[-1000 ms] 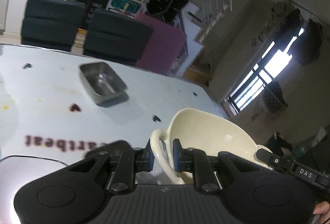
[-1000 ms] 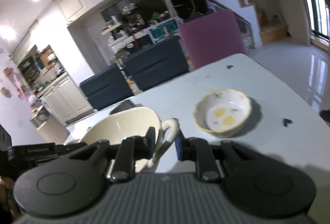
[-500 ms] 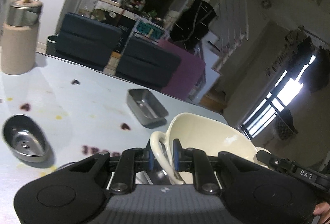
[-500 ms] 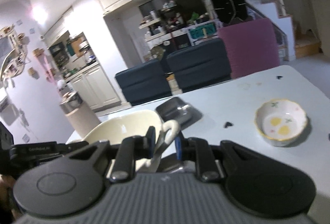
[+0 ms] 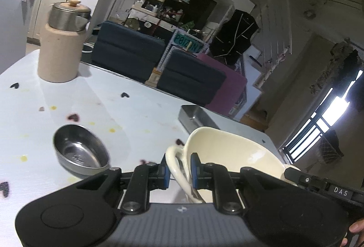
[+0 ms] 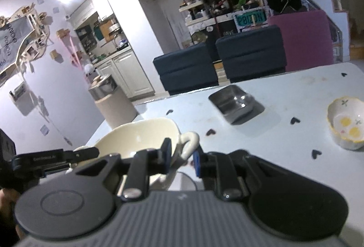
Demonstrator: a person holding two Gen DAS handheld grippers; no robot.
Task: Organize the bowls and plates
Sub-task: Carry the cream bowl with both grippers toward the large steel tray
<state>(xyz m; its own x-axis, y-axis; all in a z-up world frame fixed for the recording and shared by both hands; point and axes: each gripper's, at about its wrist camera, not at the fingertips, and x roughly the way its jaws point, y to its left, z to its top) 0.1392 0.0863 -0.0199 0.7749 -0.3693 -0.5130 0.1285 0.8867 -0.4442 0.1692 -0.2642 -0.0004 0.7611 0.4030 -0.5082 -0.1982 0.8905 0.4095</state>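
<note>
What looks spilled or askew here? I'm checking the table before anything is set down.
Small yellow and dark reddish spots dot the pale table near the round steel bowl, like dried drips. The cream two-handled ceramic bowl is carried tilted between both grippers. Nothing looks broken.

The pale table, printed with small dark hearts, carries a round steel bowl at nine o'clock, a beige canister at eleven, a rectangular steel tray at one, and a flowered bowl at three
</note>
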